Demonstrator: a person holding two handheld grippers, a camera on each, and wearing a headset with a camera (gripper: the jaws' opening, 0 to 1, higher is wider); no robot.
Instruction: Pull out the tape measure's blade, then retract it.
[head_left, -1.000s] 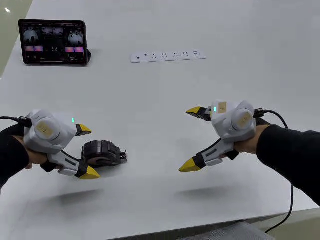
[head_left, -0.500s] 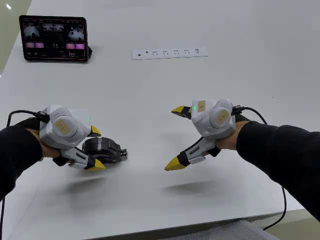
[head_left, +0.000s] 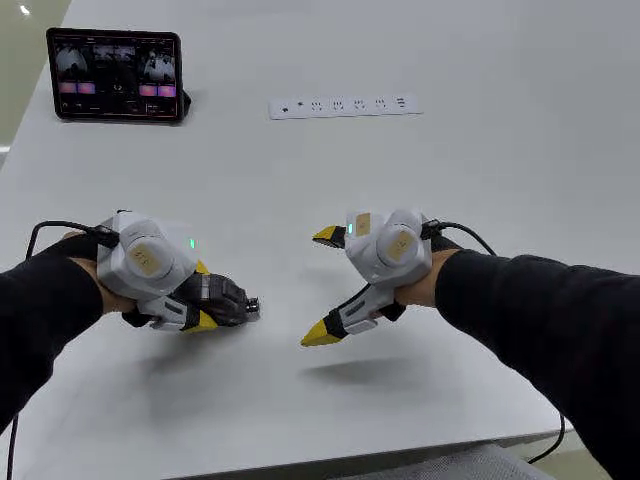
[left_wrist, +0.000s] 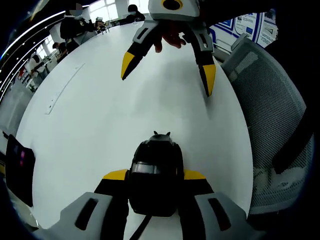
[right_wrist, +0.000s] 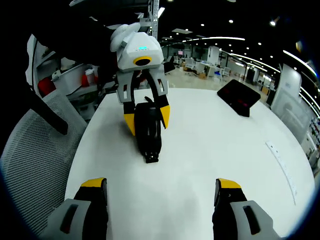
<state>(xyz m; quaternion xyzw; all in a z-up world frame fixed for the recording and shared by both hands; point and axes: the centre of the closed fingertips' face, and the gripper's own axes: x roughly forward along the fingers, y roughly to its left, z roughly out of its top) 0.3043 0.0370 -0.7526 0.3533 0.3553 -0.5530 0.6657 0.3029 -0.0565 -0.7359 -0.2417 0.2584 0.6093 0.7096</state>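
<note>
A black tape measure (head_left: 228, 298) lies on the white table (head_left: 450, 150), its blade tip (head_left: 255, 305) pointing right with no blade drawn out. My left gripper (head_left: 203, 295) is shut on its case, and in the left gripper view the yellow fingertips (left_wrist: 116, 175) press both sides of the tape measure (left_wrist: 156, 172). My right gripper (head_left: 322, 285) hovers open a short way right of the blade tip, holding nothing. The right gripper view looks between its spread yellow fingertips (right_wrist: 92, 183) at the tape measure (right_wrist: 148, 131) and the left gripper (right_wrist: 146, 119) facing it.
A tablet (head_left: 115, 75) stands at the table's far left and a white power strip (head_left: 345, 105) lies at the far middle. A grey mesh chair (left_wrist: 280, 125) sits beyond the table's near edge. Cables trail from both grippers.
The left gripper has closed around the tape measure's case. The right gripper has moved left toward the blade tip and stays open.
</note>
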